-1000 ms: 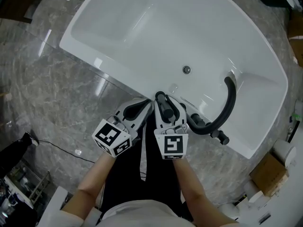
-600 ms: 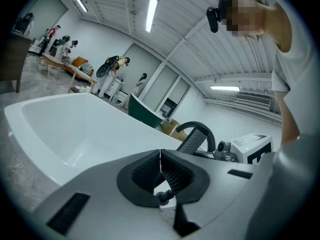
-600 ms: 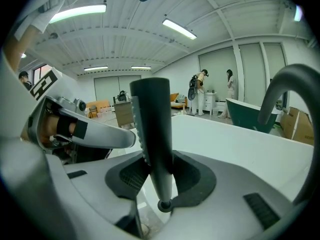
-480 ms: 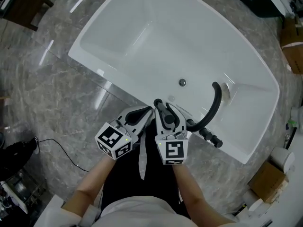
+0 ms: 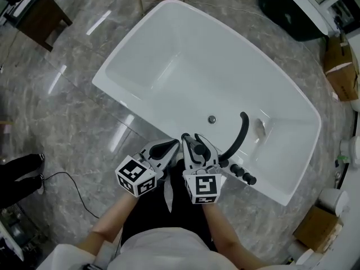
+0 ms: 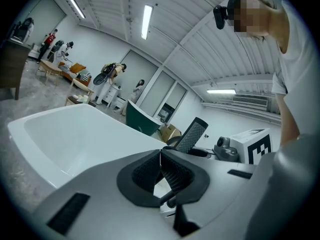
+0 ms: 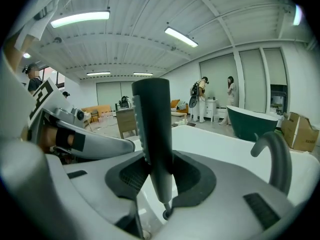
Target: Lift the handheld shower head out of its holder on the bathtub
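Right gripper (image 7: 154, 166): ribbed black pads clamped on the shower head (image 7: 151, 124), a slim dark grey wand held upright, tapering to a narrow lower end below the pads. Its flat face looks finely dotted in the left gripper view. Left gripper (image 6: 161, 159): pads pressed together with nothing between them, just beside the right one. Both sit over the near rim of the bathtub (image 5: 169, 44), glossy white with rounded corners. Curved matte black faucet (image 5: 241, 131) on that rim, right of the wand. Floor (image 5: 67, 111): grey veined stone, polished.

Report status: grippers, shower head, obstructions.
Right gripper shut on shower head, handle upright between jaws. Left gripper shut, empty, alongside. Clear of holder: cannot tell. Black faucet spout stands apart to the right.
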The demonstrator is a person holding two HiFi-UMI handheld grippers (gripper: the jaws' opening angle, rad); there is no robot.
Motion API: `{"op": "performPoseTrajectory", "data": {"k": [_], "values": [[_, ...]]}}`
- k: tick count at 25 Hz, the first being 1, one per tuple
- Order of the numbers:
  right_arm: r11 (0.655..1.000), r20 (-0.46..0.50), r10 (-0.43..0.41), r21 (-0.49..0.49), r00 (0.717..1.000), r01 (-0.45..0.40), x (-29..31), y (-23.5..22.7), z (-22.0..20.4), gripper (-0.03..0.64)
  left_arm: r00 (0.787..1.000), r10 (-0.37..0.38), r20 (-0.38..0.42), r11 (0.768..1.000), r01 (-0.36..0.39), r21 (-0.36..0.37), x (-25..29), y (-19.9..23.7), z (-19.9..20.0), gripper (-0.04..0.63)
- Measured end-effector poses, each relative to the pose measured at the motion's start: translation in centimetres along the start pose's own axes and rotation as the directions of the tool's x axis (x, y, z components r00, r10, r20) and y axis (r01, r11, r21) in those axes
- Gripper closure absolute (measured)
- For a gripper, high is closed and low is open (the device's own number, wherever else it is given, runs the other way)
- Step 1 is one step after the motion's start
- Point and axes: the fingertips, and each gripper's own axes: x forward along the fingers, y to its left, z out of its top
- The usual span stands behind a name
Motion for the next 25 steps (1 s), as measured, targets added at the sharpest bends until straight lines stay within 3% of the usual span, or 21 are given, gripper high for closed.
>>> {"op": "performPoseTrajectory", "data": {"k": [18, 25], "values": [[0.995, 0.177, -0.002, 0.095, 0.984, -0.015, -5.9, -1.8, 12.7, 0.477, 0.986, 0.092, 0.140, 0.985, -0.111, 0.135, -4.2, -1.0, 10.0, 0.583], [0.990, 0.275, 0.016, 0.130, 0.961, -0.054, -7.6, -2.4, 17.3, 0.477, 0.974, 0.049, 0.222, 0.981, -0.088, 0.170, -4.3, -2.4, 13.7, 0.583]]}}
